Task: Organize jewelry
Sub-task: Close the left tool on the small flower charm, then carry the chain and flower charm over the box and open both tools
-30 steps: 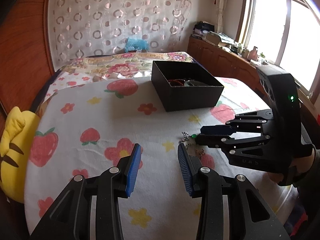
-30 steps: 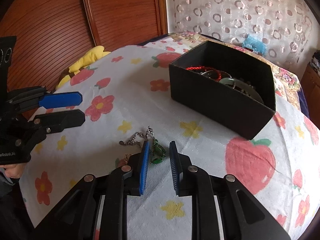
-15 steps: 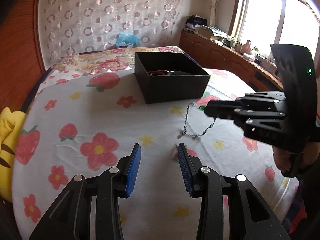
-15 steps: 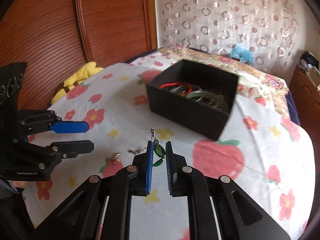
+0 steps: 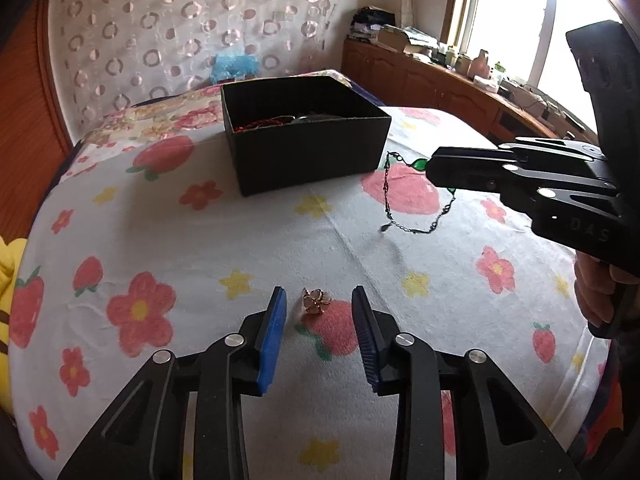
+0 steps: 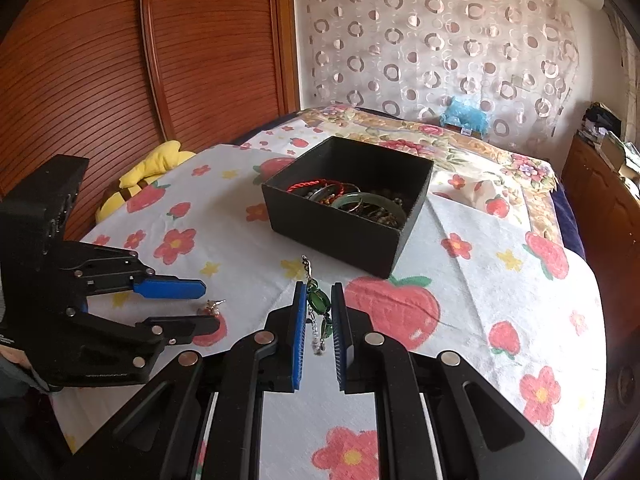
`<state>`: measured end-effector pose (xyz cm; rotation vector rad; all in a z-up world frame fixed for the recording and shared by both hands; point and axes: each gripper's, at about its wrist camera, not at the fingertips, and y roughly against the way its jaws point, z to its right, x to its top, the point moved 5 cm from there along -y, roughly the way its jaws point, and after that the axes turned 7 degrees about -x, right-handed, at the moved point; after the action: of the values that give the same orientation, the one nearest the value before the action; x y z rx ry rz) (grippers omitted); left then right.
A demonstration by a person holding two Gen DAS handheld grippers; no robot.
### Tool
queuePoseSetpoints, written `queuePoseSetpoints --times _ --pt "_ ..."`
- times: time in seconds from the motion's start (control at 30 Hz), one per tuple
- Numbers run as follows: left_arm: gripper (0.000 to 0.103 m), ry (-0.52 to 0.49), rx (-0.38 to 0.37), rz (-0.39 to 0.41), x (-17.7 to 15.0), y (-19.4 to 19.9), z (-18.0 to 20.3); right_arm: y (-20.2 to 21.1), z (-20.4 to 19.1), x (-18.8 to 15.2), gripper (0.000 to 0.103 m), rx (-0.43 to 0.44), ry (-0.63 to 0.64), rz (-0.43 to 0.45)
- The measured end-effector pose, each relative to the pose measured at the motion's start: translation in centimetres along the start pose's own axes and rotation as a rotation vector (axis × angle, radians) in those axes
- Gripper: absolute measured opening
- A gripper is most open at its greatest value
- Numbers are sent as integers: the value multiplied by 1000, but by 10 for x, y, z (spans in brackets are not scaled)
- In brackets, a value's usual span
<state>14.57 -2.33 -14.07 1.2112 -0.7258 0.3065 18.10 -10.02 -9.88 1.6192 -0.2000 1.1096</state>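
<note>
A small pale pink and gold flower piece [image 5: 316, 301] lies on the strawberry-print cloth [image 5: 240, 240]. My left gripper [image 5: 319, 294] is low over it with a finger on each side; its jaws are closing and the pads are not touching it. My right gripper [image 6: 318, 288] is shut on a dark chain with green beads [image 6: 319, 303]. In the left wrist view the chain [image 5: 386, 196] hangs in a loop from the right gripper [image 5: 434, 172], above the cloth beside the black box [image 5: 308, 160]. The box [image 6: 332, 240] holds bangles and a red cord.
A yellow plush toy [image 6: 148, 168] lies at the bed's left edge by the wooden headboard [image 6: 80, 60]. A wooden sideboard [image 5: 440, 80] piled with clutter runs under the window on the right. A blue bag [image 5: 234, 66] sits behind the box.
The right gripper closed on the green-bead chain and lifted it off the cloth toward the box. The left gripper moved over to the flower piece and its jaws narrowed around it.
</note>
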Motion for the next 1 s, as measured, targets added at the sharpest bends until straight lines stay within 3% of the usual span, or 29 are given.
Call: queuePoseSetpoints --times 0.23,0.57,1.0 --pt "14 0 3 -5 -1 -3 -4 2 2 0 14 -4 -9 6" --pt "14 17 -16 43 13 10 -10 6 7 18 14 -18 -11 39" --pt "14 -9 14 119 56 27 -22 -9 36 83 14 -54 -47 81"
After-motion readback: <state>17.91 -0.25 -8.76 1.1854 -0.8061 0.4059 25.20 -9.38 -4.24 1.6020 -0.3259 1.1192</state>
